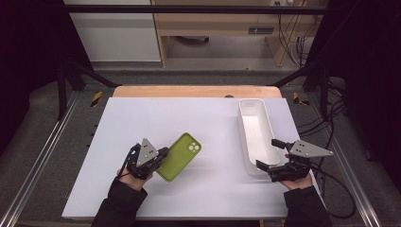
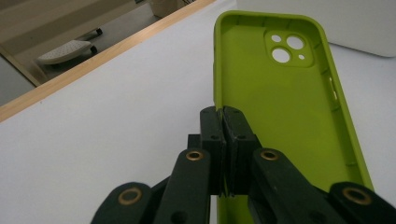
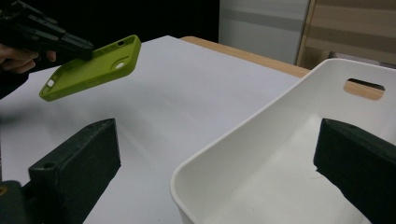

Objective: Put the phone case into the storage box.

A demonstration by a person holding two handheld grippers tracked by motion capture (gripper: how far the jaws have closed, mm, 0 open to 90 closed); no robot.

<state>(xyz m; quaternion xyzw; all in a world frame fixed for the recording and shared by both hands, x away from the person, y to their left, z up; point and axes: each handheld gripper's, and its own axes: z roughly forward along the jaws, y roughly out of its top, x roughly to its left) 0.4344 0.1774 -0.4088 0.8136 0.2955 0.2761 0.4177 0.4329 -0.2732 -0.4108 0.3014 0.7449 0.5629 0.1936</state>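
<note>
**Transfer step: phone case lifted, bin not yet reached**

Your left gripper [image 1: 158, 158] is clamped on the side wall of the green phone case [image 1: 179, 156]; in the left gripper view the jaws are pinched tight on the thin rim near the case's lower half, with the camera cut-outs at the far end. In the right gripper view the case hangs tilted, clear of the white table [image 1: 189, 123], open side facing up. It is well apart from the white bin [image 1: 256, 128], which stands lengthwise on the right side of the table.

Your right gripper [image 1: 274, 156] is spread wide, one jaw outside the near end of the bin and the other over its interior. The pads do not appear to press on the wall, so treat the bin as unsecured.

Judged from this layout, the carry phase is in hand. The next move calls for the following:

1. Bring the case to the right until it is above the bin's open mouth.
2. Keep the grip firm; a hold on one thin edge may let the case swing.
3. Steady the bin with your right gripper if it shifts.
4. Lower the case inside before you release.
</note>
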